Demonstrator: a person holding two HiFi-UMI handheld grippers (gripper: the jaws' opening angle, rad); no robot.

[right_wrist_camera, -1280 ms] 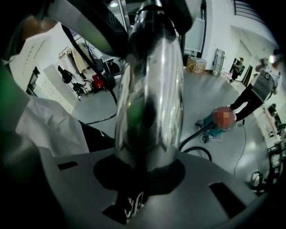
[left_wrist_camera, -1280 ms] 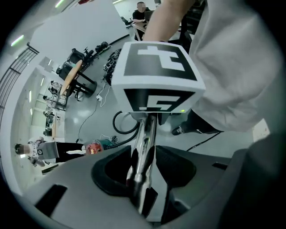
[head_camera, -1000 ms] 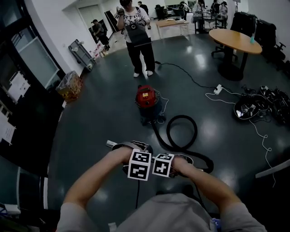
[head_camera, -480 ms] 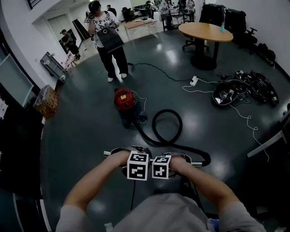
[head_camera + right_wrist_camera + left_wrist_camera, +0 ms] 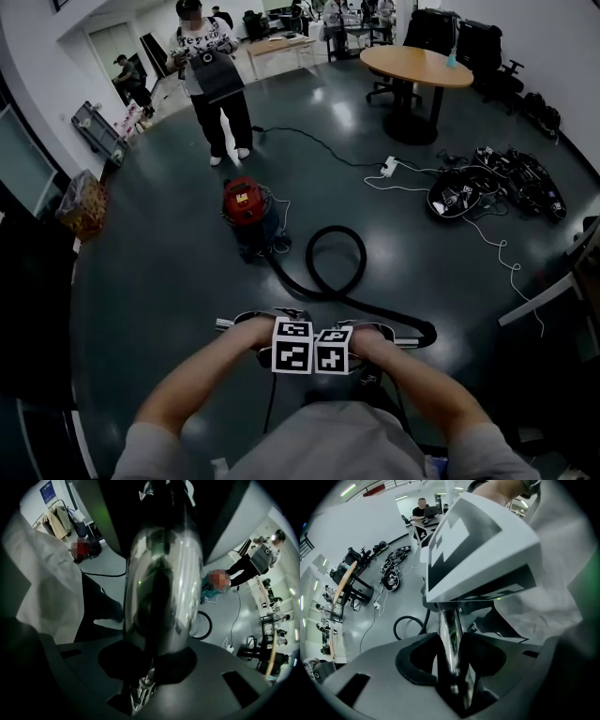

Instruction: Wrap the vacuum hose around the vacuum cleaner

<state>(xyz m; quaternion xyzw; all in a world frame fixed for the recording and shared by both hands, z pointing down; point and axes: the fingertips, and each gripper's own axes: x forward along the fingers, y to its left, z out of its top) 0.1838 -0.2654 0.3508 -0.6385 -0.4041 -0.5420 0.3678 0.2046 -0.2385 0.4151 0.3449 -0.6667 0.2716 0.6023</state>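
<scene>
We are clamping the left gripper and the right gripper side by side on the chrome wand. The black hose is looping ahead of both grippers toward the red vacuum cleaner, well apart.

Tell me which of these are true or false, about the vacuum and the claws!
1. The vacuum cleaner has a red top. True.
2. The hose is already wrapped around the vacuum cleaner. False: it lies in a loop on the floor beside it.
3. The left claw and the right claw both grip the metal tube. True.
4. The round table is tipped over. False: it stands upright.
</scene>
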